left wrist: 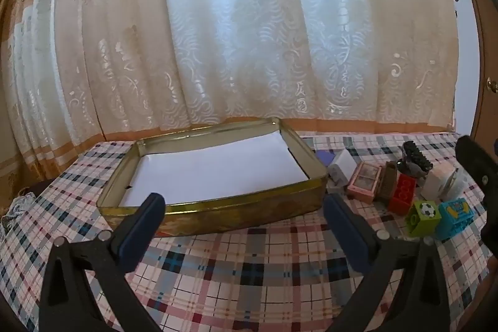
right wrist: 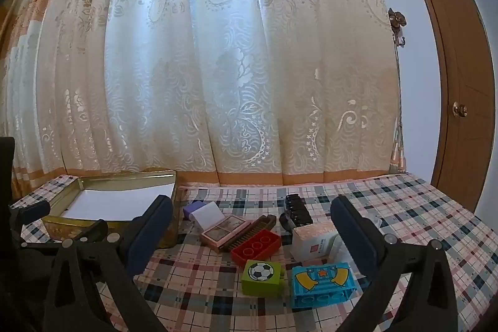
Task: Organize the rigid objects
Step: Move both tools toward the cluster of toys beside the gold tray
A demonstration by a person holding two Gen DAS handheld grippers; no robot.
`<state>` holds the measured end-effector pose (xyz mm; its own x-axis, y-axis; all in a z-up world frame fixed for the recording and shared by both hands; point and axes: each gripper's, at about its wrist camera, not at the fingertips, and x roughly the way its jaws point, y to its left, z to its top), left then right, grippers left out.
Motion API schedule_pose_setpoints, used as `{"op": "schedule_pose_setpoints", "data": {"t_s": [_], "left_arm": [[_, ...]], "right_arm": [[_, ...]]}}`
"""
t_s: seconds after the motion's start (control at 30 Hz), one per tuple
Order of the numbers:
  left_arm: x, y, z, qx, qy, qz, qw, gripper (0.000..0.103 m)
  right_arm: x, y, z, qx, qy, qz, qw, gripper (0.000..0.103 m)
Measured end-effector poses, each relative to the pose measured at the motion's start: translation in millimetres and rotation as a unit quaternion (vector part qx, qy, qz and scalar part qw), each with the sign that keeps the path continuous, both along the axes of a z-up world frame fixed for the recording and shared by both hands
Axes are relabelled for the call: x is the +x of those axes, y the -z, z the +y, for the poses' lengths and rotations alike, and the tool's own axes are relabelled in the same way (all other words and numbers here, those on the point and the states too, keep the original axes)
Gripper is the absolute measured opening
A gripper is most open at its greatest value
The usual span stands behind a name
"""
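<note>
A gold tin tray (left wrist: 249,207) lined with white paper sits on the plaid table; it also shows at the left in the right wrist view (right wrist: 124,176). My left gripper (left wrist: 244,203) is open and empty, just in front of the tray. My right gripper (right wrist: 252,207) is open and empty above a cluster of objects: a green soccer block (right wrist: 260,277), a blue block (right wrist: 320,285), a red brick (right wrist: 256,246), a pink card box (right wrist: 225,229), a brush (right wrist: 249,232), a white box (right wrist: 314,240) and a black piece (right wrist: 297,207).
The same cluster lies right of the tray in the left wrist view, with the green block (left wrist: 425,217) and red brick (left wrist: 403,193). A curtain (right wrist: 218,67) hangs behind the table. A door (right wrist: 460,83) stands at the right.
</note>
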<state>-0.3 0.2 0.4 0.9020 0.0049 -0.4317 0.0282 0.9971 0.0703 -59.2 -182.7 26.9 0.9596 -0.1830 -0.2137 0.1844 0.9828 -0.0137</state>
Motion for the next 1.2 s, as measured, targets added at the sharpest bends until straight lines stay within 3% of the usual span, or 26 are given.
{"op": "schedule_pose_setpoints", "data": {"t_s": [0.1, 0.17, 0.3, 0.7, 0.9, 1.2], "left_arm": [[-1.8, -0.7, -9.5, 0.014, 0.008, -0.006, 0.9999, 0.103], [0.7, -1.0, -7.7, -0.009, 0.012, 0.003, 0.9999, 0.102], [2.3, 3.7, -5.1, -0.016, 0.018, 0.014, 0.9996, 0.102], [-2.3, 3.6, -6.9, -0.002, 0.018, -0.001, 0.9998, 0.102], [-3.4, 1.7, -13.3, 0.004, 0.030, 0.000, 0.9995, 0.102], [-3.1, 2.7, -13.2, -0.007, 0.041, 0.011, 0.9991, 0.102]], "right_arm": [[0.7, 0.7, 0.2, -0.003, 0.000, 0.004, 1.000, 0.102], [1.8, 1.2, -0.1, -0.003, 0.001, 0.004, 1.000, 0.102], [4.1, 1.8, -3.2, 0.000, 0.003, 0.001, 1.000, 0.102], [-6.1, -4.6, -6.8, -0.023, 0.014, -0.012, 1.000, 0.102], [-13.3, -4.9, -19.9, -0.048, 0.020, -0.012, 0.999, 0.102], [-21.8, -4.4, -54.0, -0.033, 0.045, -0.003, 0.998, 0.102]]}}
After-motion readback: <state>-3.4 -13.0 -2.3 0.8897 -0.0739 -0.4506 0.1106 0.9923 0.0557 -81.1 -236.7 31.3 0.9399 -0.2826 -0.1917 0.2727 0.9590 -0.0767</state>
